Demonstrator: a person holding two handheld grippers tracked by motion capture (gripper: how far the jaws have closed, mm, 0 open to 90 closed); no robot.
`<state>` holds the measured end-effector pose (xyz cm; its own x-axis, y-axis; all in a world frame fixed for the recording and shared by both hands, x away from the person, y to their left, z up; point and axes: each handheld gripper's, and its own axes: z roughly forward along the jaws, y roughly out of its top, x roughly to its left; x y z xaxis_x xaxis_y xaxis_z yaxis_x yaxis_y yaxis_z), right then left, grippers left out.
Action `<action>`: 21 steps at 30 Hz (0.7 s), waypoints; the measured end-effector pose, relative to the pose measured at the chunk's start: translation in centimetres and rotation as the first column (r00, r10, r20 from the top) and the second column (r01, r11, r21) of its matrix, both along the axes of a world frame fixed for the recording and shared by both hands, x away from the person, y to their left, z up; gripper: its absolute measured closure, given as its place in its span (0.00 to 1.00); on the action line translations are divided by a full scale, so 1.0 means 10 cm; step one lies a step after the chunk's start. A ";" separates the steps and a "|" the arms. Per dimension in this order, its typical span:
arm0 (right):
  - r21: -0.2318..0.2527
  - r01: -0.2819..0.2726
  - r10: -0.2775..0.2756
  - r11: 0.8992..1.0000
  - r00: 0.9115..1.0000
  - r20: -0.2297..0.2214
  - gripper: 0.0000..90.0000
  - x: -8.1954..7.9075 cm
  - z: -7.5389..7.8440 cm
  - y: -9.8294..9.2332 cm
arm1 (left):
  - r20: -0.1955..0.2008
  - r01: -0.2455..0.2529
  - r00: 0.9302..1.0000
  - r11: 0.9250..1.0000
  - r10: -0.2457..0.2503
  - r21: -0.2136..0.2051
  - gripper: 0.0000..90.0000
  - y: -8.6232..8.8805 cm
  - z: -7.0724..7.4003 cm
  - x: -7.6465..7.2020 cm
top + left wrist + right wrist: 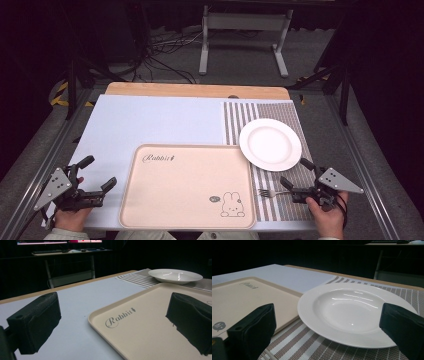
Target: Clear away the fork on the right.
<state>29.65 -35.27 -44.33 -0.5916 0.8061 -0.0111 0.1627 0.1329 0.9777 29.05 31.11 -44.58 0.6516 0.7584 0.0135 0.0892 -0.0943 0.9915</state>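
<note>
The right hand-held gripper (pixel 294 179) lay low at the near right corner of the table (pixel 150 120), its jaws spread wide and empty. They pointed toward the white plate (pixel 270 144), which sat on the striped placemat (pixel 240 115) with its left rim just overlapping the far right corner of the cream tray (pixel 150 200). A fork (pixel 270 192) lay on the placemat between the tray's right edge and this gripper, its tines toward the tray and its handle end reaching up to the lower jaw. In the right gripper view the plate (pixel 352 312) stood squarely between the two black jaws but farther off, not touched by either.

The left hand-held gripper (pixel 101 173) rested on the pale blue part of the table just left of the tray, likewise released and holding nothing; in the left gripper view its jaws framed the tray's (pixel 140 325) near corner.

I judged that this was the approach stage, with nothing yet grasped and the plate or fork the likely target. The next move would call for the right gripper to advance, settle one jaw over and one under the plate's rim, or drop onto the fork handle, and then close
</note>
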 end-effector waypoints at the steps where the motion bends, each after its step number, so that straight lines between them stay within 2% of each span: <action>1: 0.001 -0.002 0.002 1.000 1.000 -0.002 0.02 0.00 0.00 0.00 | -0.002 -0.001 1.000 1.000 0.001 0.000 0.00 0.00 0.00 0.00; 6: -0.016 -0.014 0.014 1.000 1.000 -0.001 0.02 -0.01 0.01 0.01 | -0.001 -0.005 1.000 1.000 0.005 -0.009 0.00 0.01 0.00 0.00; 21: 0.007 -0.011 0.011 1.000 1.000 0.004 0.02 -0.01 0.02 0.00 | -0.005 -0.006 1.000 1.000 0.006 0.002 0.00 0.01 0.00 0.00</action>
<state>29.54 -35.28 -44.13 -0.6003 0.7998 -0.0078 0.1578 0.1279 0.9792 29.03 31.16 -44.56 0.6474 0.7621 0.0124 0.0943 -0.0963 0.9909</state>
